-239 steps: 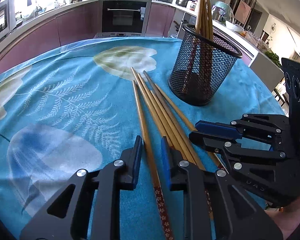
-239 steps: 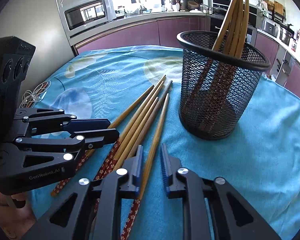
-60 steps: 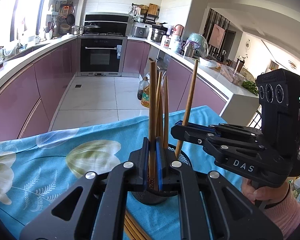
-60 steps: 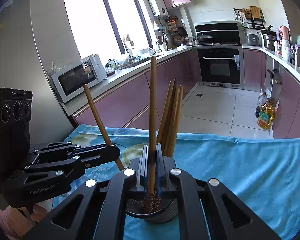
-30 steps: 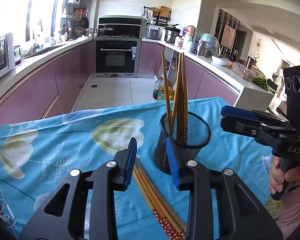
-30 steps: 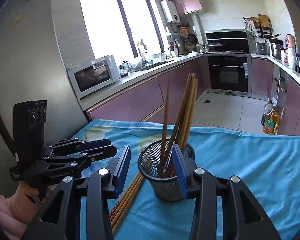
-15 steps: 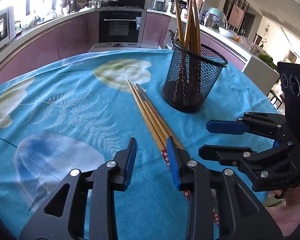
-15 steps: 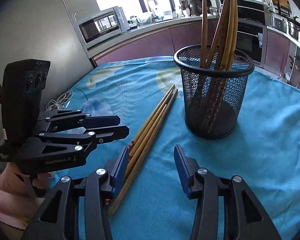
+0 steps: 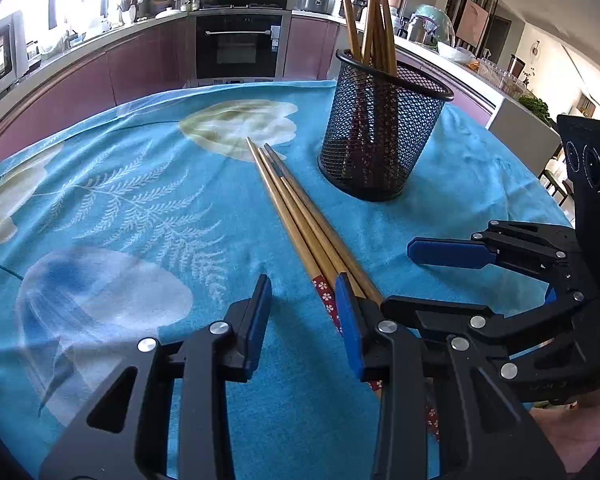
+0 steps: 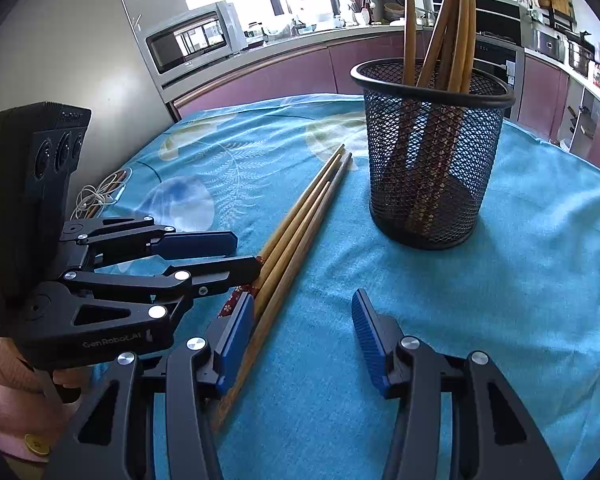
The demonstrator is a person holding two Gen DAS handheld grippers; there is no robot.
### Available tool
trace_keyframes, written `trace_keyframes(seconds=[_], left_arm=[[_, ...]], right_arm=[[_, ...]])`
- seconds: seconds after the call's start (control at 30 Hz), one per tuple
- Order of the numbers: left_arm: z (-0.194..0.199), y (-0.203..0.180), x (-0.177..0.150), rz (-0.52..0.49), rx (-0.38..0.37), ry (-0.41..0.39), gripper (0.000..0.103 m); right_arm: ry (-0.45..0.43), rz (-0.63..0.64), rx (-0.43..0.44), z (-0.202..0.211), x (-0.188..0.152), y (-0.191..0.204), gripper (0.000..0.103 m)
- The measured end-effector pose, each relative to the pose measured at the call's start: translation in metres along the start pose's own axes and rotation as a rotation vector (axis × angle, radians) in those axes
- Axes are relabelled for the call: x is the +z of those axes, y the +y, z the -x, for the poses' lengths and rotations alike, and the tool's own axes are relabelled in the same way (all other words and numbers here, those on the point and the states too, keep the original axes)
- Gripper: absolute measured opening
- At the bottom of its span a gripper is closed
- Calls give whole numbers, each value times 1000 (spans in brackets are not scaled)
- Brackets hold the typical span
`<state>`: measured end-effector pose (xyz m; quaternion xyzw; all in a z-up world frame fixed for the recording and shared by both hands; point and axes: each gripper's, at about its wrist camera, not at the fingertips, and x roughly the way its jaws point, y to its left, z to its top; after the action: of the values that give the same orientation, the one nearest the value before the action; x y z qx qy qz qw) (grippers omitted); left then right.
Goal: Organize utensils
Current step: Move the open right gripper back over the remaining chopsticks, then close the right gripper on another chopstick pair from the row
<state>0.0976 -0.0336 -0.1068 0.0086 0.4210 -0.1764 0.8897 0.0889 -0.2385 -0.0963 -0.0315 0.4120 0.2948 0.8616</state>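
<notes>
A: Kitchen with purple cabinets; the table point(image 9: 148, 200) wears a turquoise flower-print cloth. Where are the chopsticks?

B: 3 loose chopsticks point(image 9: 300, 216) lie together mid-table. The mesh holder point(image 9: 380, 136) at 1 o'clock from them holds 4 more, upright.

A: And the hand-held grippers?

B: Left hand-held gripper point(image 9: 302, 320) is parted, empty. Right hand-held gripper point(image 10: 302, 340) has just been widening, empty; the chopsticks' patterned ends lie beside its left finger.

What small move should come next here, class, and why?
Probably shift the right gripper sideways over the nearest loose chopstick and close. Both grippers are open and empty, the right one's jaws just widened, and three chopsticks lie on the cloth beside the mesh cup.
</notes>
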Motion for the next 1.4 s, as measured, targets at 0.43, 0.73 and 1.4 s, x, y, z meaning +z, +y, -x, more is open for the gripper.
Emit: trace_keyframes(seconds=[0.43,0.73,1.4], left_arm=[[6,5,-5,32,12,6,23],[5,6,-8,45,14,12,23],[20,14,-29,148,-38,27,9]], right_arm=[[10,-3,-30,2,-1,-5,36],[20,6,-40,-5,6,-2,29],[50,-87,37,9,-5,-15,8]])
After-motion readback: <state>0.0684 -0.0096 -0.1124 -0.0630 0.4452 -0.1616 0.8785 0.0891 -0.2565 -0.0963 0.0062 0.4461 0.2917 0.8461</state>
